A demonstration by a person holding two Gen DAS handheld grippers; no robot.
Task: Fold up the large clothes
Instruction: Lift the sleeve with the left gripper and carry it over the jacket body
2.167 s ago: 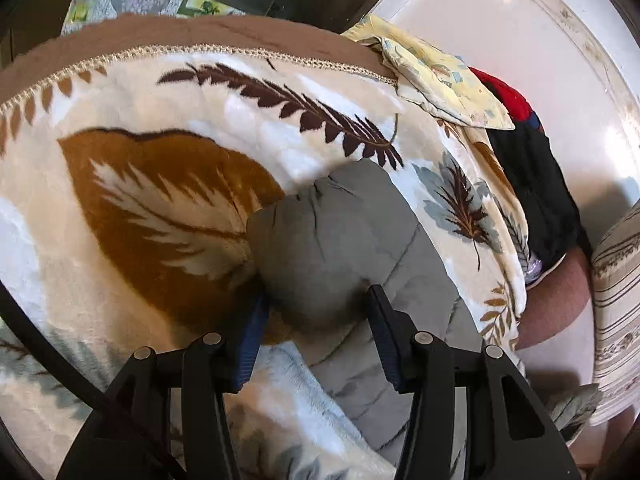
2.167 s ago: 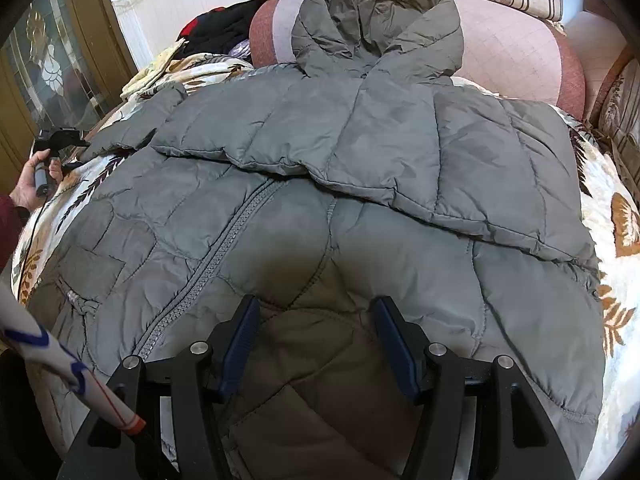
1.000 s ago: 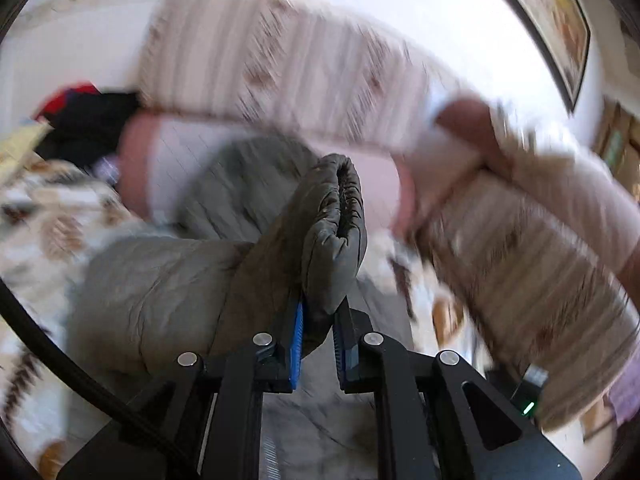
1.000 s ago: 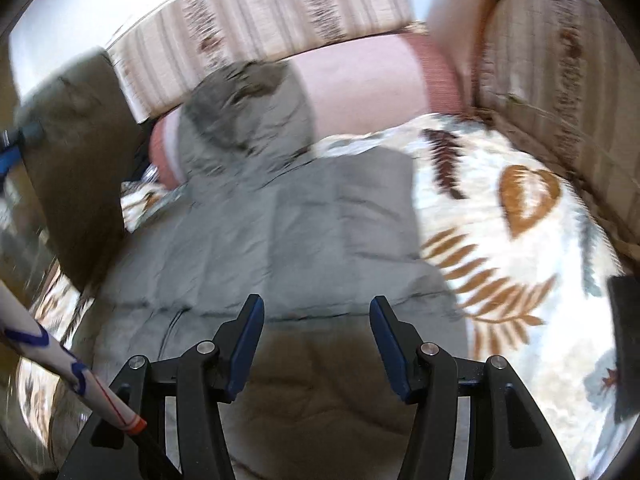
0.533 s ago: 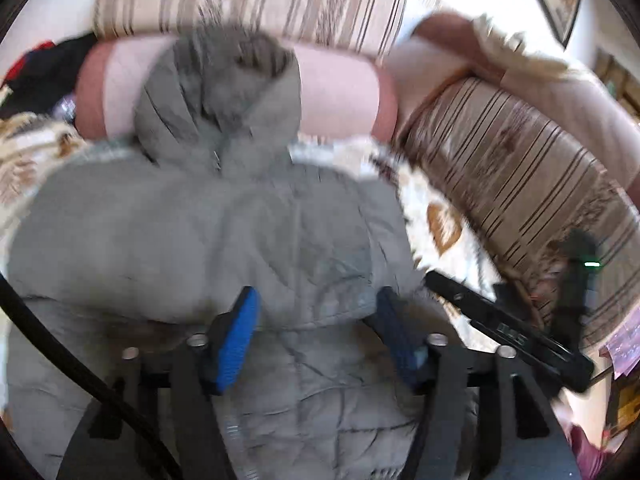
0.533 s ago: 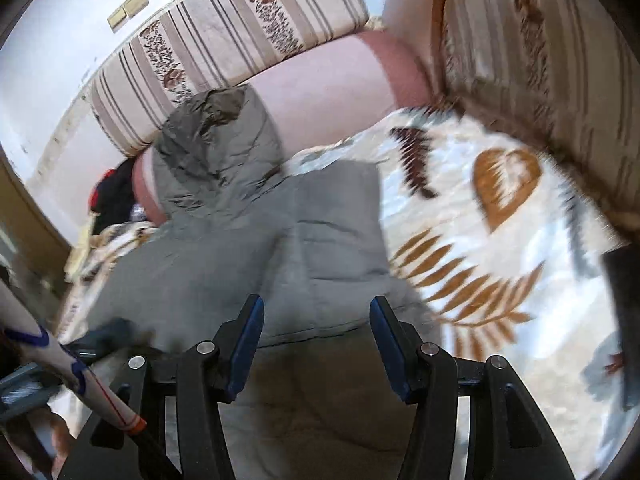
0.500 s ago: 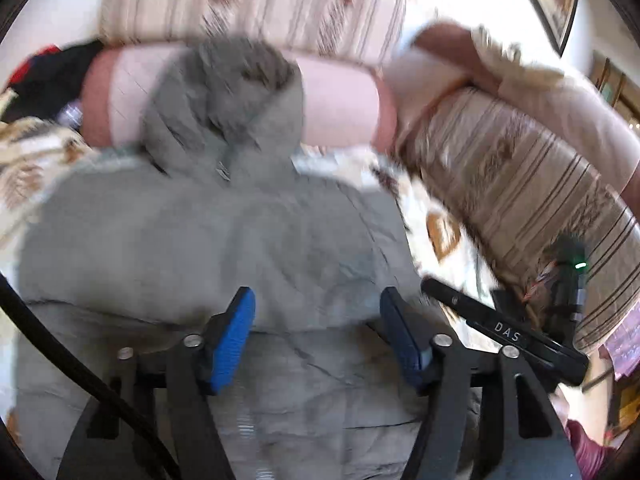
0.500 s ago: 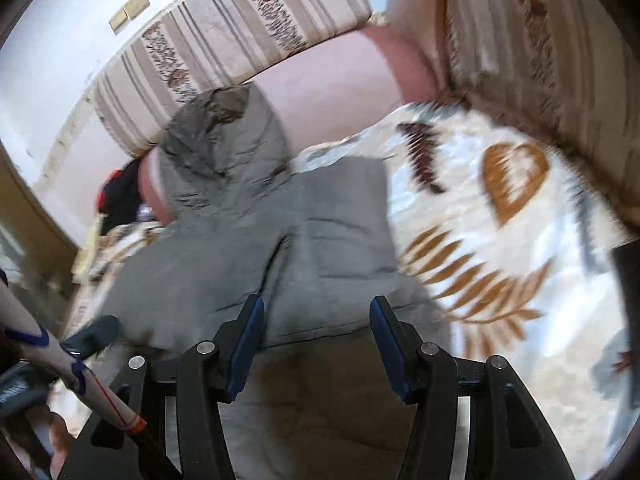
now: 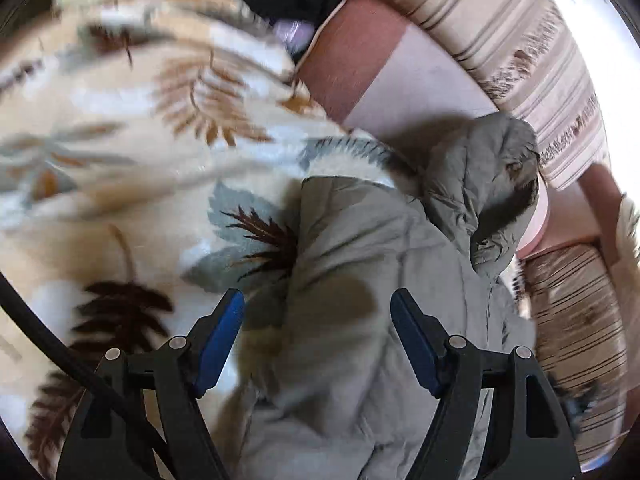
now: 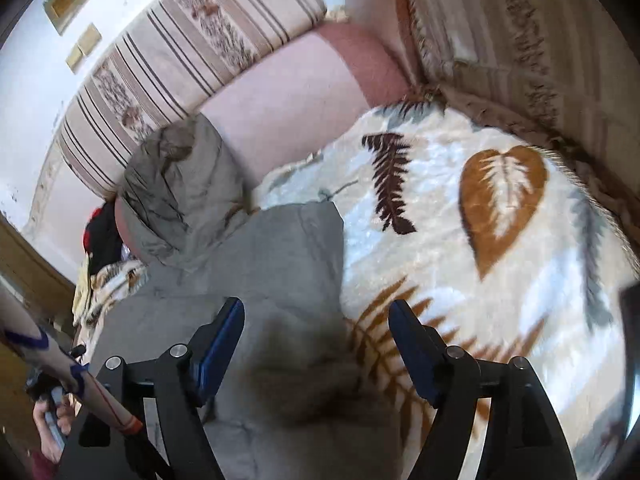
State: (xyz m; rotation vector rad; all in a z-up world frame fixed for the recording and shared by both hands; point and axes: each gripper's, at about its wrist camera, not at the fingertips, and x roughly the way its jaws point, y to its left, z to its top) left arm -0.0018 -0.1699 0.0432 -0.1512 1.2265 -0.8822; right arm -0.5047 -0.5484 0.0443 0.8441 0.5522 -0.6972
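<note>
A grey quilted hooded jacket [image 9: 360, 280] lies flat on a leaf-patterned blanket [image 9: 140, 168], with both sleeves folded in over its body. Its hood [image 9: 488, 184] rests against the pink sofa cushion. My left gripper [image 9: 318, 320] is open and empty above the jacket's left edge. In the right wrist view the jacket [image 10: 272, 264] fills the lower left and its hood [image 10: 176, 184] lies at the sofa. My right gripper [image 10: 316, 328] is open and empty above the jacket's right edge, where it meets the blanket [image 10: 480, 240].
A striped sofa back [image 10: 192, 52] and pink cushion [image 10: 288, 92] run behind the blanket. Dark and red clothes [image 10: 102, 232] are piled at the far left. A striped armrest [image 9: 576, 320] stands to the right of the jacket.
The left gripper lifted a sleeve, carried it over the jacket, let it go and opened. It has since swung left to the jacket's edge. The right gripper has shifted right and stayed open.
</note>
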